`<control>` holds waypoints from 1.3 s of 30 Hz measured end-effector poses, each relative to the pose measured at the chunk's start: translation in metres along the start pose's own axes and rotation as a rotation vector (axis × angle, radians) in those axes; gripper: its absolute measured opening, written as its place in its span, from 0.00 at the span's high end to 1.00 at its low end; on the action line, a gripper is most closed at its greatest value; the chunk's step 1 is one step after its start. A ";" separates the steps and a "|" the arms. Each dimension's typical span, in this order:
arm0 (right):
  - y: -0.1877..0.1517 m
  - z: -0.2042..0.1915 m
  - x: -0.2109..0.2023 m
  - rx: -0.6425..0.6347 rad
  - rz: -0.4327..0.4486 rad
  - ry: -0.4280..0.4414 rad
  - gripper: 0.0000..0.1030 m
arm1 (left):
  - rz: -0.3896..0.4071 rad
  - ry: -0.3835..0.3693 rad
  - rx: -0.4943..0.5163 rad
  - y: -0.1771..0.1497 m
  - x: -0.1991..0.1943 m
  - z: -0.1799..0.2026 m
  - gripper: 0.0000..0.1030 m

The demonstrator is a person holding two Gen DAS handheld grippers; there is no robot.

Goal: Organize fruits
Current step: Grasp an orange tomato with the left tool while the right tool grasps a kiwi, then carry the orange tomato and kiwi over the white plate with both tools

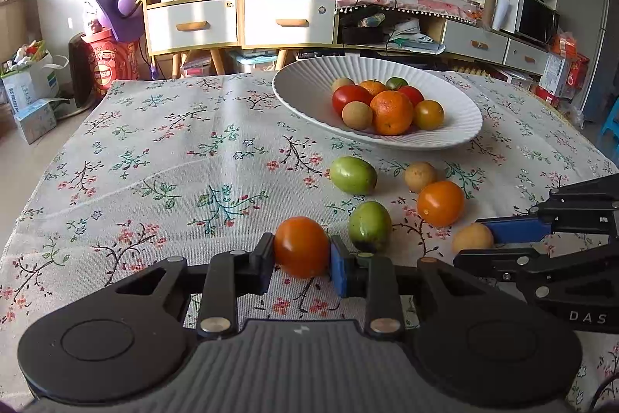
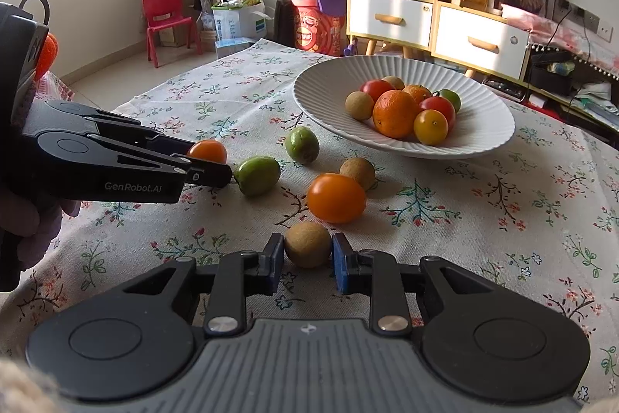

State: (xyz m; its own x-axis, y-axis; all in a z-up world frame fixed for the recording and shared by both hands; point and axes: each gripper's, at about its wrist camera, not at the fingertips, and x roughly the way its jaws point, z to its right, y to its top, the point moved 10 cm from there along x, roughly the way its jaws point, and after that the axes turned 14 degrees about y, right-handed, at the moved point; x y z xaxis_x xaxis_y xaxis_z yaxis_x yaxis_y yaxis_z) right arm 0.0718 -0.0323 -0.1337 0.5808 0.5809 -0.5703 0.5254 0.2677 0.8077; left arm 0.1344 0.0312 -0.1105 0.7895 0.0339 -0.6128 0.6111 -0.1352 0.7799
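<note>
My left gripper (image 1: 301,256) is shut on an orange tomato (image 1: 301,245) low over the flowered tablecloth; it also shows in the right wrist view (image 2: 207,151). My right gripper (image 2: 308,256) is shut on a small tan longan (image 2: 308,244), which also shows in the left wrist view (image 1: 472,238). Loose on the cloth lie two green fruits (image 1: 353,175) (image 1: 369,226), another orange tomato (image 1: 441,203) and a tan longan (image 1: 419,176). A white ribbed bowl (image 1: 305,91) behind them holds several fruits.
The table's far edge lies just behind the bowl. Beyond it stand a shelf cabinet with drawers (image 1: 240,22), a red drum (image 1: 110,64) and a red chair (image 2: 166,22). The cloth left of the fruits (image 1: 154,157) is bare.
</note>
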 end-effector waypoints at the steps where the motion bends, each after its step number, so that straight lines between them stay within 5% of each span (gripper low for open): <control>1: 0.001 0.001 -0.001 0.003 0.003 0.000 0.76 | 0.000 -0.001 -0.005 0.001 -0.001 -0.001 0.83; 23: 0.054 0.058 -0.030 0.072 0.154 -0.077 0.76 | 0.031 -0.087 -0.062 0.064 -0.011 0.034 0.83; 39: 0.064 0.104 -0.018 0.121 0.149 -0.097 0.77 | 0.002 -0.122 -0.005 0.070 0.018 0.071 0.83</control>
State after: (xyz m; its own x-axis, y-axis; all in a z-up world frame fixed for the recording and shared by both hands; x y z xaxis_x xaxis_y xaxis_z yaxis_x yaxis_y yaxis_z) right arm 0.1594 -0.1062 -0.0873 0.7120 0.5285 -0.4623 0.4967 0.0864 0.8636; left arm 0.1874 -0.0479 -0.0763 0.7782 -0.0875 -0.6219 0.6100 -0.1307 0.7816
